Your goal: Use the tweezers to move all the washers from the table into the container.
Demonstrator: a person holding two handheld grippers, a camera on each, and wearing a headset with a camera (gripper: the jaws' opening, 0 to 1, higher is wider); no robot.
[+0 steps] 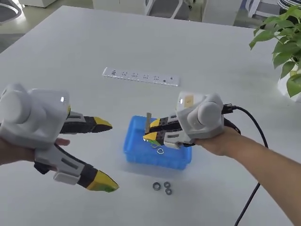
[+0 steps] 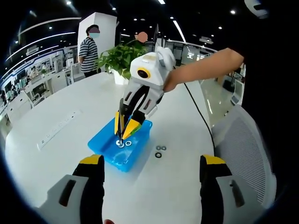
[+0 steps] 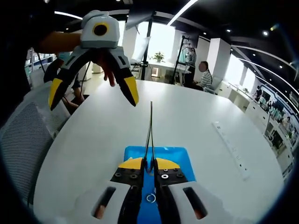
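A blue container (image 1: 136, 155) sits mid-table. My right gripper (image 1: 153, 136) hovers over it, shut on thin metal tweezers (image 1: 148, 123). In the left gripper view the tweezers (image 2: 119, 133) point down into the container (image 2: 105, 149), their tips just above two washers (image 2: 124, 143) lying inside. The right gripper view shows the tweezers (image 3: 150, 126) running forward from the shut jaws, with a washer (image 3: 151, 198) in the container (image 3: 175, 158) below. Three washers (image 1: 163, 187) lie on the table in front of the container. My left gripper (image 1: 106, 153) is held open to the left, with nothing between its jaws.
A white power strip (image 1: 141, 76) lies behind the container. A potted plant (image 1: 284, 42) stands at the table's right edge, and a black cable (image 1: 256, 136) trails from the right gripper. A mesh chair (image 2: 247, 140) stands beside the table. People are in the background.
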